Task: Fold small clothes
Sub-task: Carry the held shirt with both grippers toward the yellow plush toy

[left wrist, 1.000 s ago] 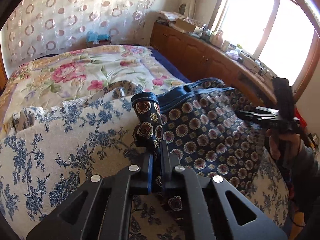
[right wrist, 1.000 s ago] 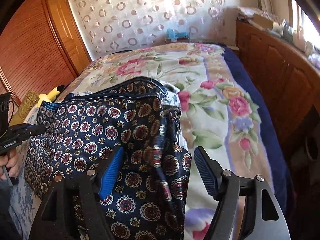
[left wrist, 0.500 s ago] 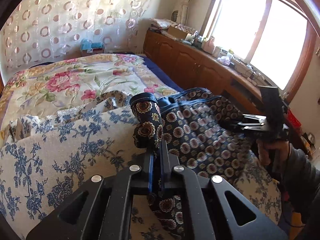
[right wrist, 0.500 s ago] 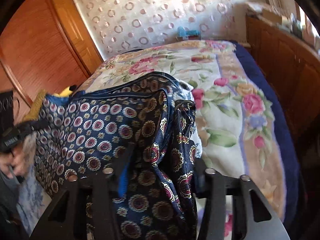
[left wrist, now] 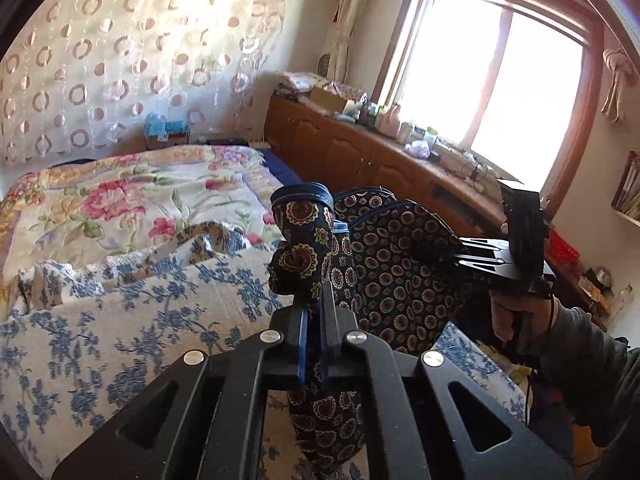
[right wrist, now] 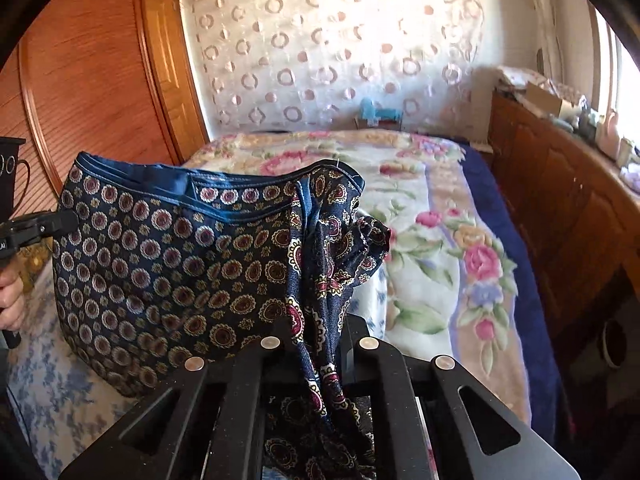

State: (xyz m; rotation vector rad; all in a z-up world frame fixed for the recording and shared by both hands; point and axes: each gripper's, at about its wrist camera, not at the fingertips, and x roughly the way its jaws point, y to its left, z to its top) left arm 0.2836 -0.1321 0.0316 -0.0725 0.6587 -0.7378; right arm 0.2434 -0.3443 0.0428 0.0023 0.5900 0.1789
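Observation:
A pair of navy shorts (right wrist: 168, 264) with a round medallion print and a blue waistband hangs in the air between both grippers, above the bed. My left gripper (left wrist: 313, 308) is shut on one side of the shorts (left wrist: 396, 272). My right gripper (right wrist: 320, 320) is shut on the other side, with cloth bunched between its fingers. The right gripper also shows in the left wrist view (left wrist: 460, 254), and the left gripper in the right wrist view (right wrist: 66, 218). The waistband is on top and the cloth sags between the grippers.
Below lies a blue-flowered cream cloth (left wrist: 120, 320) on a bed with a rose-patterned blanket (right wrist: 420, 240). A wooden cabinet (left wrist: 360, 152) with clutter runs under the window on the right. A wooden wardrobe (right wrist: 92, 80) stands on the left. A circle-patterned curtain (right wrist: 332, 48) hangs behind.
My right gripper has closed on the side of the shorts. Both grippers have lifted the shorts off the bed and spread them out.

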